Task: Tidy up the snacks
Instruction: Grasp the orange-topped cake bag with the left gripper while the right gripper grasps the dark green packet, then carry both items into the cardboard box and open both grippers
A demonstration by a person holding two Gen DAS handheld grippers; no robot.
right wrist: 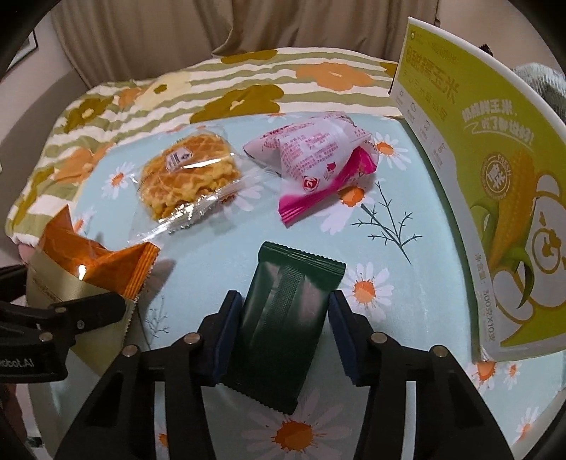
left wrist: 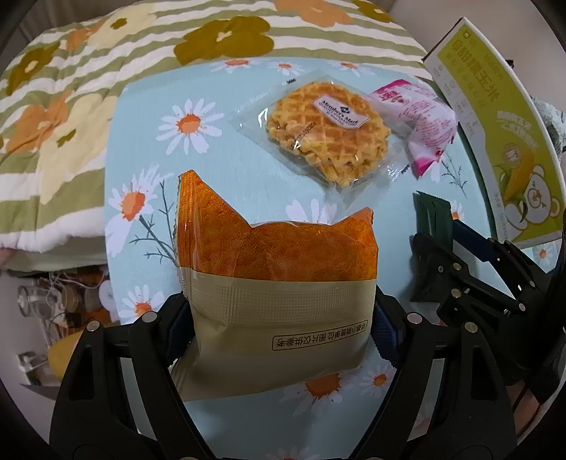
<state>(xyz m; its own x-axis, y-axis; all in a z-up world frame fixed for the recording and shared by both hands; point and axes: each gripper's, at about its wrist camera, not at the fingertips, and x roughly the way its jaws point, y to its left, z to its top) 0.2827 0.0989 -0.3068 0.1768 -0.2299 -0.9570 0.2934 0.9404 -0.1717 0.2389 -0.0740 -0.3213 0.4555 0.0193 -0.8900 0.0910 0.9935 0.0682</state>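
Pale blue cloth printed with white daisies (right wrist: 212, 269) across the middle of both views, spread over a green-and-white striped quilt with orange and olive flowers (right wrist: 219, 81); beige curtain (right wrist: 141, 32) along the top of the right wrist view, cluttered jars and wires at the lower left of the left wrist view. Tall yellow-green cardboard box printed with corn and a bear (right wrist: 495, 184) upright at the right edge. Orange-and-tan plastic snack packet (left wrist: 276, 283) low in the centre of the left wrist view, long axis running up the frame, orange end with two raised corners pointing toward the top, clamped at its tan half by the left gripper (left wrist: 283, 329). Dark green foil sachet (right wrist: 283, 318) low in the centre of the right wrist view, long axis up the frame and tilted slightly, serrated end uppermost, pinched between the blue pads of the right gripper (right wrist: 283, 325). Clear-wrapped golden waffle (left wrist: 325, 138) above centre, a pink-and-white crumpled wrapper (left wrist: 417, 124) just to its right.
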